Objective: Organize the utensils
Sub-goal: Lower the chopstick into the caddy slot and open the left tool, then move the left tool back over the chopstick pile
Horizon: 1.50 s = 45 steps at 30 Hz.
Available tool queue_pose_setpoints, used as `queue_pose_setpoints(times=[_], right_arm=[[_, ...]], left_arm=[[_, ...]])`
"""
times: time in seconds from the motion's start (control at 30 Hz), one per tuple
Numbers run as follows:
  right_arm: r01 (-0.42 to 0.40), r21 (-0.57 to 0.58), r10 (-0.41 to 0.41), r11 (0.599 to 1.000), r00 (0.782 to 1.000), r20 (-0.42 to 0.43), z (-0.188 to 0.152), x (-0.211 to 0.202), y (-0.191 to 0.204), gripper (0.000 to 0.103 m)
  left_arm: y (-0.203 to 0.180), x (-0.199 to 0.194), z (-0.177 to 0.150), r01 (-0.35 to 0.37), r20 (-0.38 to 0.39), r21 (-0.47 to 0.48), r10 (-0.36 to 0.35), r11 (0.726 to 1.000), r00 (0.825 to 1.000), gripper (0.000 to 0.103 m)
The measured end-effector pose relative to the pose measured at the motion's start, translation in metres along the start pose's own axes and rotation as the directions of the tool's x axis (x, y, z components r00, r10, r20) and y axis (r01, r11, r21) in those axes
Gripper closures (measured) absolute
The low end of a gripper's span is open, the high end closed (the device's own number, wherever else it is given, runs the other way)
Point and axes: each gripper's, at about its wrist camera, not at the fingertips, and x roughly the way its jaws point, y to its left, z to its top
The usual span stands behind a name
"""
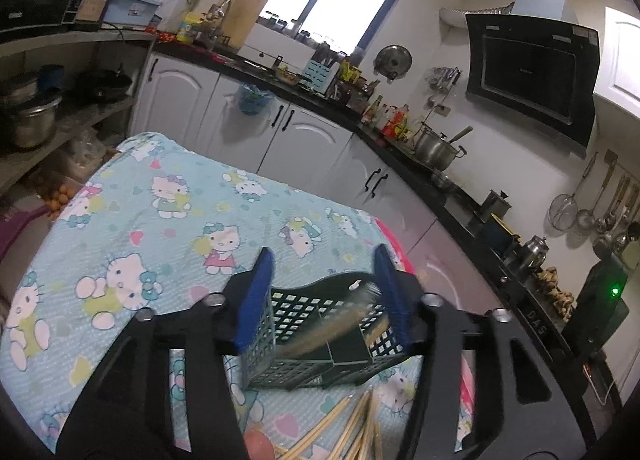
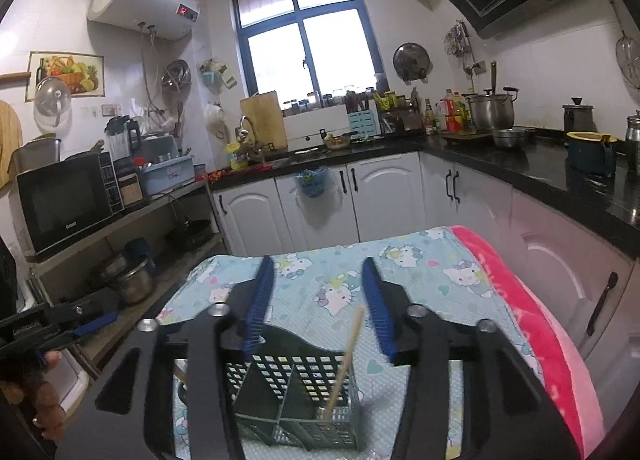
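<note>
The left gripper (image 1: pixel 322 292) and the right gripper (image 2: pixel 318 298) both have their blue fingers apart, gripping nothing. Under them a dark green basket (image 2: pixel 294 404) stands on the cartoon-cat cloth (image 1: pixel 160 220). One chopstick (image 2: pixel 346 360) leans inside it (more chopsticks (image 1: pixel 352 428) lie beside it).

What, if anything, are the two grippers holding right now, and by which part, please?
Nothing is held. The left gripper and right gripper both stand open above the dark utensil basket; a chopstick sits loose in the basket, touched by neither.
</note>
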Motion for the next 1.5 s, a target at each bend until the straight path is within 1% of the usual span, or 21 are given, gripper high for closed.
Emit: queue_pose_setpoints(times=[0.03,0.07,0.1,0.13,0.17,0.23,0.33,0.53,0.73,1.2,1.5], right_arm=[[0.003,-0.002,-0.003,1.0,1.0,0.003,-0.001,-0.005,0.0,0.049],[0.004,-0.003,-0.004,1.0,1.0,0.004,-0.001,-0.007,0.0,0.047],[0.007,-0.003,-0.007,1.0,1.0,0.009,-0.001,-0.011,-0.001,0.042],[0.011,-0.004,-0.011,1.0,1.0,0.011,-0.001,-0.014,-0.001,0.039],[0.013,-0.006,-0.013,1.0,1.0,0.013,-0.001,-0.017,-0.001,0.038],[0.017,-0.012,-0.017,1.0,1.0,0.015,-0.002,-0.023,-0.001,0.034],[0.026,-0.024,-0.025,0.999,1.0,0.012,-0.003,-0.031,0.0,0.031],[0.026,-0.046,-0.026,0.999,1.0,0.006,-0.006,-0.045,0.004,0.026],[0.015,-0.058,-0.016,0.998,1.0,-0.017,-0.013,-0.056,0.008,0.024],[0.001,-0.075,-0.008,0.997,0.995,-0.098,-0.037,-0.07,0.008,0.023],[-0.013,-0.102,-0.003,0.995,0.988,-0.153,-0.054,-0.068,0.014,0.023]], left_arm=[[0.001,-0.002,0.0,0.001,0.0,-0.002,-0.001,1.0,1.0,0.041],[0.001,-0.005,0.0,0.0,0.002,-0.003,0.0,1.0,1.0,0.039],[0.001,-0.009,0.0,-0.004,0.008,-0.002,0.004,1.0,1.0,0.037],[0.0,-0.012,0.0,-0.006,0.012,-0.001,0.006,1.0,1.0,0.03],[0.001,-0.015,-0.001,-0.006,0.018,0.0,0.006,1.0,1.0,0.021],[0.001,-0.022,-0.001,0.0,0.03,-0.003,0.0,1.0,1.0,0.016],[0.001,-0.031,-0.003,-0.004,0.038,-0.003,0.004,1.0,0.999,0.011],[0.0,-0.04,-0.008,-0.014,0.032,0.006,0.014,1.0,0.999,0.011],[0.005,-0.049,-0.017,-0.028,0.012,-0.008,0.028,1.0,1.0,0.011],[0.023,-0.058,-0.047,-0.06,-0.055,-0.038,0.058,0.997,0.997,0.011],[0.037,-0.056,-0.069,-0.099,-0.121,-0.044,0.093,0.994,0.988,0.011]])
